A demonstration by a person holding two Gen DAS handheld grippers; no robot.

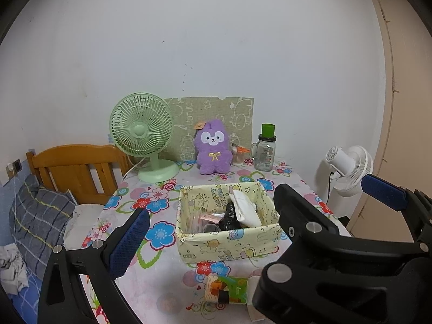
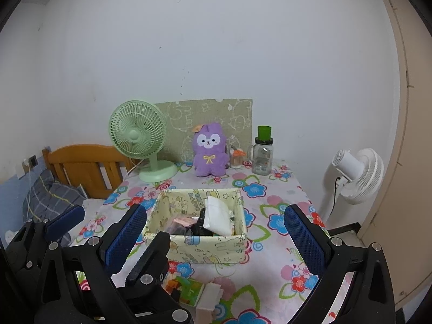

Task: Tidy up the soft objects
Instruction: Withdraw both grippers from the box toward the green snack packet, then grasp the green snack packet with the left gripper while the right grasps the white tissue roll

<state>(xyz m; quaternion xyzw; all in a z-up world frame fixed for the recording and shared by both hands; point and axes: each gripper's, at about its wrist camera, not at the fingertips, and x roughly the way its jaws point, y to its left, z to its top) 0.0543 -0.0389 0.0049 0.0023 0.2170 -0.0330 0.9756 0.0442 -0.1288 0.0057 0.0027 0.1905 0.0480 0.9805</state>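
A yellow cartoon-print fabric basket [image 1: 229,245] [image 2: 199,251] sits mid-table and holds a white soft packet [image 1: 245,210] [image 2: 217,217], a black item and pink packets. A purple plush toy [image 1: 213,148] [image 2: 209,151] stands upright at the back by the wall. A green tissue pack [image 1: 233,289] [image 2: 190,290] and a white wad [image 2: 212,295] lie near the front edge. My left gripper [image 1: 216,216] is open and empty before the basket. My right gripper [image 2: 216,209] is open and empty too, close beside it. Its black frame hides my left gripper's right finger in the left wrist view.
The flowered tablecloth [image 2: 270,205] covers the table. A green desk fan [image 1: 143,135] stands back left. A glass jar with a green lid [image 1: 266,148] and a small holder stand back right. A white floor fan [image 2: 356,175] and a door are right, a bed [image 1: 75,172] left.
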